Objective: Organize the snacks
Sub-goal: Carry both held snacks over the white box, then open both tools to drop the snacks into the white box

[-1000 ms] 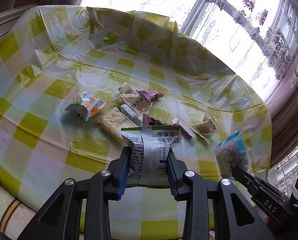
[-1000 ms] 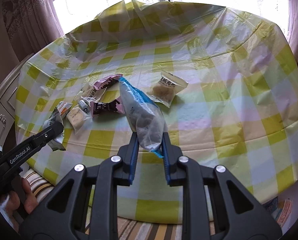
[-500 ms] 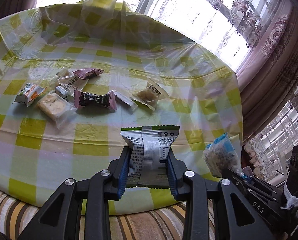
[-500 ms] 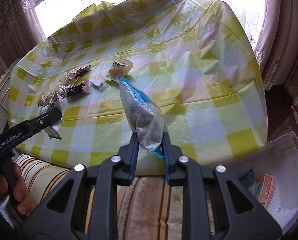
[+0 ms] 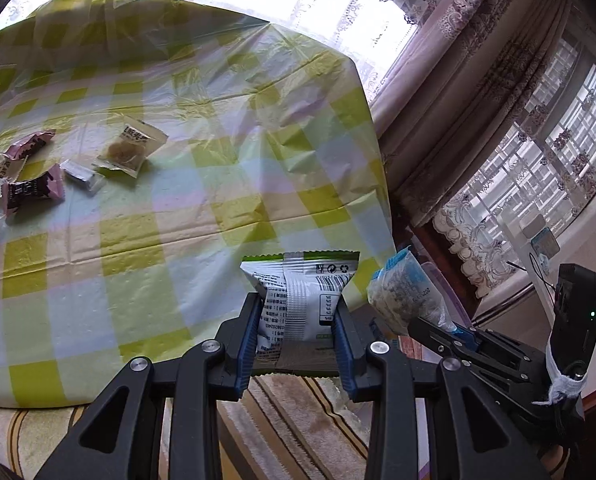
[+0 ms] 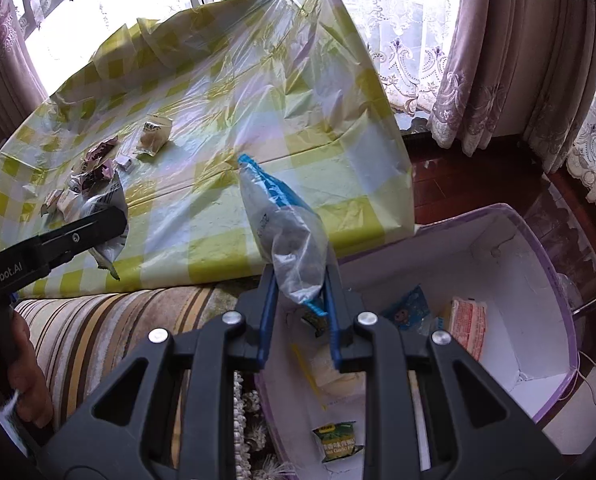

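My right claw [image 6: 299, 314], clamped on the blue-edged clear packet [image 6: 286, 236], hangs nearer the white box [image 6: 517, 240] below than my left claw [image 5: 296, 344], clamped on the green-and-white packet [image 5: 301, 292].

- The lower part of the white, green-edged foil snack packet [image 5: 298, 312] is hidden between the blue pads of the left hand-held gripper [image 5: 296, 336]; its small print is too fine to read.
- The loose wrapped snacks [image 5: 14, 188] left of that packet are cut off by the picture's edge.
- The purple-rimmed white box [image 6: 553, 280] is partly hidden behind the right hand-held gripper [image 6: 299, 312].
- The tail of the clear, blue-edged plastic snack bag [image 6: 290, 236] is covered by that gripper's pads.
- Only fingers of the person's left hand [image 6: 22, 368] show at the edge.
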`<state>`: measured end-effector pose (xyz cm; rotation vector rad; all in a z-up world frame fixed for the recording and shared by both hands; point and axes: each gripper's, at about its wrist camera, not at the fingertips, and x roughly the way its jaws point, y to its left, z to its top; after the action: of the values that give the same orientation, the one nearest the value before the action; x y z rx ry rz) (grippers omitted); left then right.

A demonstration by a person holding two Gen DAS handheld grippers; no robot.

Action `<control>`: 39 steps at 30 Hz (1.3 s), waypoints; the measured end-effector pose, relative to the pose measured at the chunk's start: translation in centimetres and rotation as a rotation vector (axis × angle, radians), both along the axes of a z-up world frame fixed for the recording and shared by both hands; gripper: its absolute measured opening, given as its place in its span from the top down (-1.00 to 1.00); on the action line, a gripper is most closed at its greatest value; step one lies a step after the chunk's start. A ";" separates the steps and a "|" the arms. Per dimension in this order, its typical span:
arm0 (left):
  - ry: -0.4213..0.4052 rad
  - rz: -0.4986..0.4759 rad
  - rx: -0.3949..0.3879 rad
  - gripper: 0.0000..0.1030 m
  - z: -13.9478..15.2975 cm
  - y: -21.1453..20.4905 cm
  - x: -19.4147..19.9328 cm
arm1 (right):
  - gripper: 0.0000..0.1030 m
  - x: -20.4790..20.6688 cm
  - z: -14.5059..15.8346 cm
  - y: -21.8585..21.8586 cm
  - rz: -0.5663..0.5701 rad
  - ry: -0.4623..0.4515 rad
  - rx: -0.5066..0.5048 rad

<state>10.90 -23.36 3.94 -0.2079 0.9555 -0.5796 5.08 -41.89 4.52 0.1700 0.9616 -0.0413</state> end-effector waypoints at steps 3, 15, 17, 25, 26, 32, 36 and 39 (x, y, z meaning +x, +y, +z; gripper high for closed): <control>0.008 -0.065 0.002 0.32 0.0 -2.3 -0.6 | 0.50 -1.0 -0.2 -1.6 -0.039 0.009 -0.006; 0.037 -0.264 0.018 0.28 -0.4 -8.7 -2.8 | 0.50 -3.8 -1.3 -6.4 -0.165 0.050 0.002; 0.046 -0.287 0.009 0.19 -0.5 -9.1 -3.0 | 0.50 -3.9 -1.2 -6.7 -0.176 0.049 0.011; 0.015 -0.254 0.029 -0.21 -0.1 -8.7 -2.9 | -0.17 -3.8 -0.8 -6.6 -0.199 0.044 -0.046; 0.002 -0.242 0.040 -0.21 0.1 -8.6 -3.0 | -0.17 -3.7 -0.7 -6.4 -0.197 0.045 -0.058; -0.073 -0.182 0.079 -0.21 1.1 -6.9 -2.8 | -0.17 -3.5 -0.3 -6.0 -0.182 0.024 -0.061; -0.082 -0.132 0.084 -0.21 1.3 -5.3 -2.2 | -0.20 -3.4 0.1 -5.7 -0.179 0.006 -0.034; -0.098 -0.086 0.105 -0.21 1.3 -4.0 -1.6 | -0.22 -3.1 0.4 -5.1 -0.179 -0.010 -0.027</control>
<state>9.33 -27.36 5.22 -0.0440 0.9006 -0.6111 1.93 -47.03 4.96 0.2310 0.9331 -0.2172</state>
